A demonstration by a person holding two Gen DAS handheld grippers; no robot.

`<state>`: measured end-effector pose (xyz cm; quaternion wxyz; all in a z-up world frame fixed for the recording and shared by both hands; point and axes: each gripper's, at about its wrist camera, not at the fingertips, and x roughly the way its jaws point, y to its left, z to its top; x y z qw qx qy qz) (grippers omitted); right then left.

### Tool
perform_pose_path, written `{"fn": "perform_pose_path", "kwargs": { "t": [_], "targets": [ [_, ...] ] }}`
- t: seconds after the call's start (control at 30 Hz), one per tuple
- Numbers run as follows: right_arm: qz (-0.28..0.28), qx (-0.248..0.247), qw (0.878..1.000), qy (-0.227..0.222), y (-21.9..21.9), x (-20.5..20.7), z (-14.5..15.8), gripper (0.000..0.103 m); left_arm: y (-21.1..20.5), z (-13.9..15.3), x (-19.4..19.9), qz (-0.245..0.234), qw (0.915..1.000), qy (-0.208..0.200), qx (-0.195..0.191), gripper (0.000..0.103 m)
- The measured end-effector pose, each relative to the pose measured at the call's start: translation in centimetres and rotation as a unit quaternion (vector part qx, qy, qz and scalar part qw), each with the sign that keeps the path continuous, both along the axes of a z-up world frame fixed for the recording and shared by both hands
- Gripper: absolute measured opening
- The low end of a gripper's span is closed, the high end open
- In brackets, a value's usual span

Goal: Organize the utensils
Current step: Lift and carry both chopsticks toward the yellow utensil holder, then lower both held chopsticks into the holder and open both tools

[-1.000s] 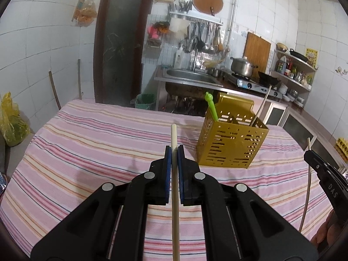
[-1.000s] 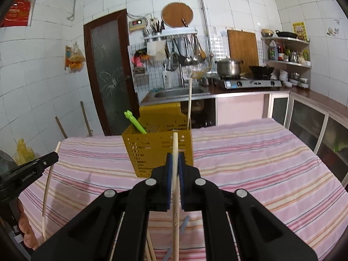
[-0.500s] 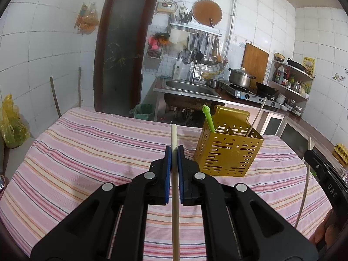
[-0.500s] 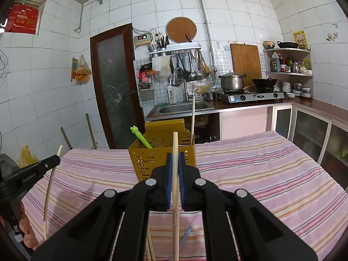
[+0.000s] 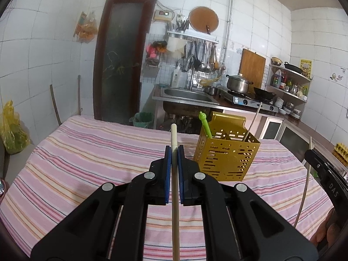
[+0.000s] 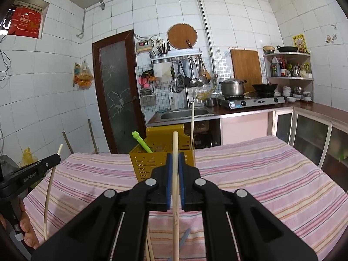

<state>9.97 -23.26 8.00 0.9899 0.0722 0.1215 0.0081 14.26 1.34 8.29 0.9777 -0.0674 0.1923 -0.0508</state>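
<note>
While both tools hang above the striped cloth, the scene reads as follows, largest thing first.

Surface: a table under a pink striped cloth [image 5: 91, 156], with the kitchen sink [image 5: 184, 94] and a stove [image 6: 250, 102] along the wall behind it.

Utensil holder: a yellow perforated caddy [image 5: 226, 158] stands upright on the surface toward its far edge, ahead and to the right of the left tool, and straight ahead of the right tool, which partly covers it.

Left hand-held gripper [image 5: 174, 152]: its blue pads are clamped together on a pale wooden chopstick [image 5: 175, 195], which runs lengthwise between them with its blunt end poking out past the tips.

Right hand-held gripper [image 6: 175, 158]: likewise closed tight on a second wooden chopstick [image 6: 176, 206], whose tip rises in front of the caddy.

Caddy contents: a green utensil with a small figure on top [image 5: 205, 124] leans in the left compartment; one thin chopstick [image 6: 192, 126] stands in the right compartment.

Loose items: further sticks [image 6: 150, 245] and a grey-blue handle [image 6: 184, 237] lie on the cloth below the right tool, mostly hidden by it.
</note>
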Motion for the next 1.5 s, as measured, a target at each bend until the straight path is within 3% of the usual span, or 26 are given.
{"fn": "perform_pose_path", "kwargs": {
  "t": [0.77,1.2,1.5],
  "targets": [
    [0.005,0.004,0.999,-0.032,-0.9,2.1,2.8,0.006,-3.1,4.0,1.6,-0.039,0.998,-0.041,0.028,0.005],
    [0.011,0.022,0.998,-0.051,-2.7,5.2,5.2,0.006,-4.8,6.4,5.3,-0.059,0.997,-0.049,0.012,0.005],
    [0.005,0.031,0.994,-0.109,-3.7,9.5,9.5,0.006,-5.6,10.5,10.1,-0.074,0.9933,-0.086,-0.024,0.005]
  ]
}}
